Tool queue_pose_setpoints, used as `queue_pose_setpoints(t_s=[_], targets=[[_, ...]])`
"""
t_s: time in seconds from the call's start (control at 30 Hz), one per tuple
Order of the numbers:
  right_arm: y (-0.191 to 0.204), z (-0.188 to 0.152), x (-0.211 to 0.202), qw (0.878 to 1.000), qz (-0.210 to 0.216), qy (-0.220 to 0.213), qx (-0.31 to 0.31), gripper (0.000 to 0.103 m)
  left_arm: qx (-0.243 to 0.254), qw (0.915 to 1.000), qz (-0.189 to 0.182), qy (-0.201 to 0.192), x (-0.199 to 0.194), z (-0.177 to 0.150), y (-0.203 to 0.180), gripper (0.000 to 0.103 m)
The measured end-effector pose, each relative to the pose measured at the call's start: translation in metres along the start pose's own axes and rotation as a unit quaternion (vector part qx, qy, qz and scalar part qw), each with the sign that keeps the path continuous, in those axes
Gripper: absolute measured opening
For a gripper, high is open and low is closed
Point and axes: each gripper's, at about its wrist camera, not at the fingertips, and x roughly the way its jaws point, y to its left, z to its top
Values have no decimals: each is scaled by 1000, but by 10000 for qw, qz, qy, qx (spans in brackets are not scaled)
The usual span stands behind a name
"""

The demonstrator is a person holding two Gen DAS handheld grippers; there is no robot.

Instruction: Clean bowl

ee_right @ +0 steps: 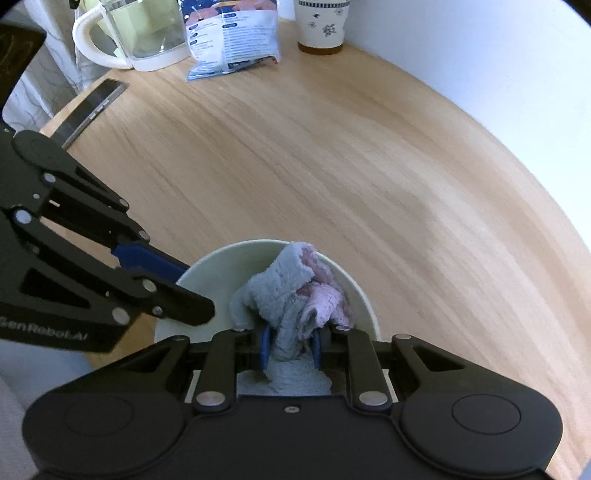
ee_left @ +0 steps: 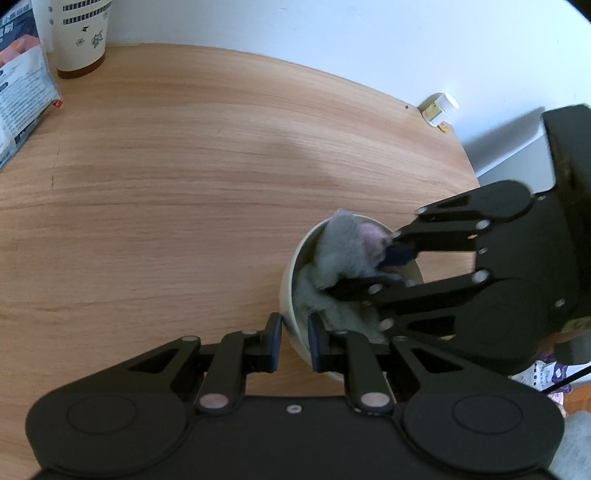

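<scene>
A cream bowl stands on the wooden table near its right edge; it also shows in the right wrist view. My left gripper is shut on the bowl's near rim, one finger outside and one inside. My right gripper is shut on a grey and pink cloth and presses it inside the bowl. In the left wrist view the cloth fills the bowl, with the right gripper coming in from the right.
A patterned paper cup and a printed packet stand at the table's far left. A small white bottle lies at the far right edge. The right wrist view shows a glass jug and a phone.
</scene>
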Motion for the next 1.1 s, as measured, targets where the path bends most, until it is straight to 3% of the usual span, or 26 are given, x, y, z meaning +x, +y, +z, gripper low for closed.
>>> queue_pose_setpoints(t_s=[0.3, 0.5, 0.77, 0.87, 1.1], targets=[[-6, 2, -17, 9980, 443, -446, 69, 23, 155, 9999, 7, 21, 1, -1, -1, 15], [-9, 4, 2, 9978, 574, -320, -101, 23, 226, 9997, 61, 36, 1, -1, -2, 15], [-8, 1, 8, 9995, 278, -37, -119, 22, 283, 9994, 203, 22, 1, -1, -8, 15], [-7, -1, -2, 9995, -53, 41, -294, 21, 291, 9993, 220, 31, 0, -1, -9, 15], [-20, -12, -32, 9999, -137, -69, 11, 21, 367, 9990, 249, 54, 1, 1, -14, 15]])
